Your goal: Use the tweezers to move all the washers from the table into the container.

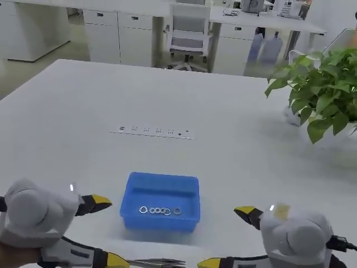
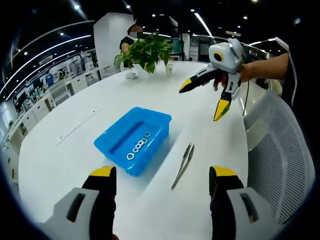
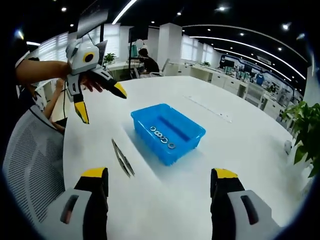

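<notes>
A blue container [image 1: 162, 221] stands on the white table near its front edge, with several metal washers [image 1: 159, 210] in a row inside it. Metal tweezers [image 1: 159, 261] lie flat on the table just in front of it, untouched. My left gripper [image 1: 109, 230] hangs open to the container's left. My right gripper [image 1: 226, 237] hangs open to its right. From the left gripper view, the tweezers [image 2: 183, 165] lie between my open jaws, beside the container [image 2: 150, 111] with its washers [image 2: 139, 148]. From the right gripper view I see the tweezers [image 3: 122, 157], container [image 3: 147, 142] and washers [image 3: 161, 137].
A potted plant [image 1: 321, 92] stands at the table's right. A flush socket strip [image 1: 153, 132] lies mid-table behind the container. An office chair [image 1: 189, 33] and desks stand beyond the far edge. A mesh chair back [image 2: 280, 150] is close behind the near edge.
</notes>
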The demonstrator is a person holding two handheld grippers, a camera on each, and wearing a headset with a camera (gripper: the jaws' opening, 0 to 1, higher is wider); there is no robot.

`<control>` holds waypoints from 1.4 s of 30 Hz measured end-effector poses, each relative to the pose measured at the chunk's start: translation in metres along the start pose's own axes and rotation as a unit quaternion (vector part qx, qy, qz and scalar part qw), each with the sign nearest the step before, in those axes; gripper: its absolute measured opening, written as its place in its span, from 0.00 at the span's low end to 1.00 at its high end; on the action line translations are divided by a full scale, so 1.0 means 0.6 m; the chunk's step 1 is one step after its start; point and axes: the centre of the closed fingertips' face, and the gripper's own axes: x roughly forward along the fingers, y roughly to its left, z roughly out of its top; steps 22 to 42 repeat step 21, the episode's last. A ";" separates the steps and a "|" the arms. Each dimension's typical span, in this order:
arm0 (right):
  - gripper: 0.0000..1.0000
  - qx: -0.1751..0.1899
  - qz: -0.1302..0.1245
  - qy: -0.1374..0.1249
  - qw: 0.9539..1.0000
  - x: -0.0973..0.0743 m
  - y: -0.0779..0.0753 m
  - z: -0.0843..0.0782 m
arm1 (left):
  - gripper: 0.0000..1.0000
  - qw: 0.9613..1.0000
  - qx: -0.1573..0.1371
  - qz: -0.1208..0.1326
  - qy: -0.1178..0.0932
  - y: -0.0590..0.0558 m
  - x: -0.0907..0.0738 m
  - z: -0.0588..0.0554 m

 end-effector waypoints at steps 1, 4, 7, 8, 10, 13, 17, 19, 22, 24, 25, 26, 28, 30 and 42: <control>0.88 0.001 -0.001 -0.001 1.000 -0.002 0.000 -0.001 | 0.85 1.000 -0.003 0.004 -0.002 0.000 -0.001 0.001; 0.92 0.007 -0.002 -0.002 1.000 -0.009 0.000 -0.005 | 0.93 1.000 -0.005 0.011 -0.008 -0.003 -0.005 0.006; 0.97 0.004 0.000 -0.001 1.000 -0.013 0.006 -0.006 | 0.99 1.000 -0.006 0.016 -0.010 -0.006 -0.008 0.009; 0.99 0.003 0.002 0.000 1.000 -0.014 0.008 -0.007 | 0.99 1.000 -0.006 0.014 -0.007 -0.009 -0.008 0.009; 1.00 0.004 0.006 0.005 1.000 -0.014 0.012 -0.010 | 0.99 1.000 -0.007 0.011 -0.003 -0.012 -0.009 0.008; 1.00 0.006 0.016 0.010 1.000 -0.014 0.020 -0.012 | 0.99 1.000 -0.002 0.010 0.001 -0.014 -0.009 0.005; 1.00 0.000 0.020 0.013 1.000 -0.014 0.025 -0.013 | 0.99 1.000 0.000 0.009 0.003 -0.018 -0.009 0.004; 1.00 0.000 0.019 0.012 1.000 -0.013 0.026 -0.013 | 0.99 1.000 0.003 0.009 0.003 -0.018 -0.009 0.004; 1.00 0.000 0.019 0.012 1.000 -0.013 0.026 -0.013 | 0.99 1.000 0.004 0.010 0.002 -0.017 -0.009 0.005; 1.00 0.000 0.019 0.012 1.000 -0.013 0.026 -0.013 | 0.99 1.000 0.004 0.010 0.002 -0.017 -0.009 0.005; 1.00 0.000 0.019 0.012 1.000 -0.013 0.026 -0.013 | 0.99 1.000 0.004 0.010 0.002 -0.017 -0.009 0.005; 1.00 0.000 0.019 0.012 1.000 -0.013 0.026 -0.013 | 0.99 1.000 0.004 0.010 0.002 -0.017 -0.009 0.005; 1.00 0.000 0.019 0.012 1.000 -0.013 0.026 -0.013 | 0.99 1.000 0.004 0.010 0.002 -0.017 -0.009 0.005; 1.00 0.000 0.019 0.012 1.000 -0.013 0.026 -0.013 | 0.99 1.000 0.004 0.010 0.002 -0.017 -0.009 0.005; 1.00 0.000 0.019 0.012 1.000 -0.013 0.026 -0.013 | 0.99 1.000 0.004 0.010 0.002 -0.017 -0.009 0.005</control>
